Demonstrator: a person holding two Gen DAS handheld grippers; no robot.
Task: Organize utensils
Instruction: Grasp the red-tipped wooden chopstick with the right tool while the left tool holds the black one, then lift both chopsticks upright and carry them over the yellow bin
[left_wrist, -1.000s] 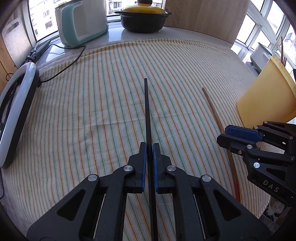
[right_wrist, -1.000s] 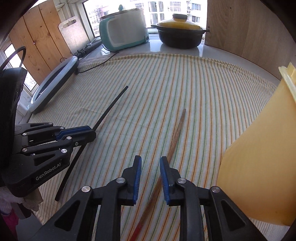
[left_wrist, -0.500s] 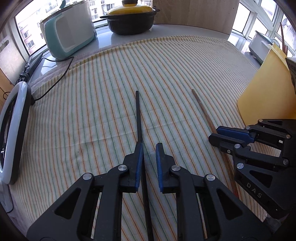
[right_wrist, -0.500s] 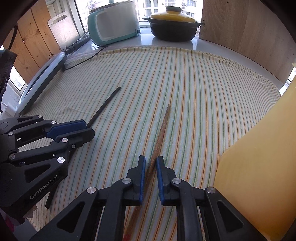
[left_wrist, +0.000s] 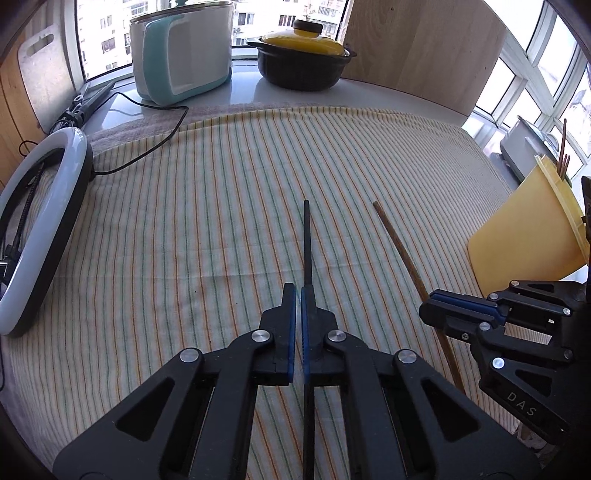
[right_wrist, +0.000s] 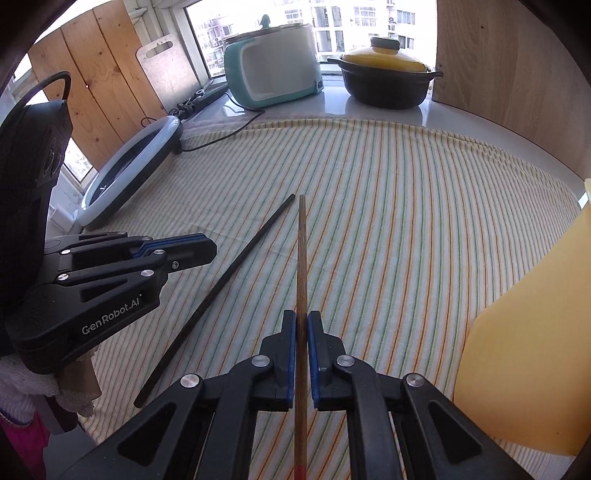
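Note:
A black chopstick (left_wrist: 306, 240) lies on the striped cloth (left_wrist: 221, 184). My left gripper (left_wrist: 298, 290) is shut just above it. A sliver of cloth shows between the pads, and the stick runs under the right finger, not between the pads. From the right wrist view the black chopstick (right_wrist: 229, 277) sits beside the left gripper (right_wrist: 210, 245). My right gripper (right_wrist: 303, 315) is shut on a wooden chopstick (right_wrist: 302, 251) with a red end, which points straight ahead. In the left wrist view the right gripper (left_wrist: 424, 306) holds that wooden chopstick (left_wrist: 399, 247). A yellow holder (left_wrist: 528, 236) stands to the right.
A ring light (left_wrist: 40, 221) with its cable lies at the cloth's left edge. A teal rice cooker (left_wrist: 184, 55) and a black pot with a yellow lid (left_wrist: 303, 62) stand at the back. The yellow holder (right_wrist: 524, 369) is close to my right gripper and holds some chopsticks (left_wrist: 562, 147).
The left jaws, shut on the black chopstick a second ago, opened and shut again beside it. The right jaws closed from open astride the wooden chopstick to gripping it.

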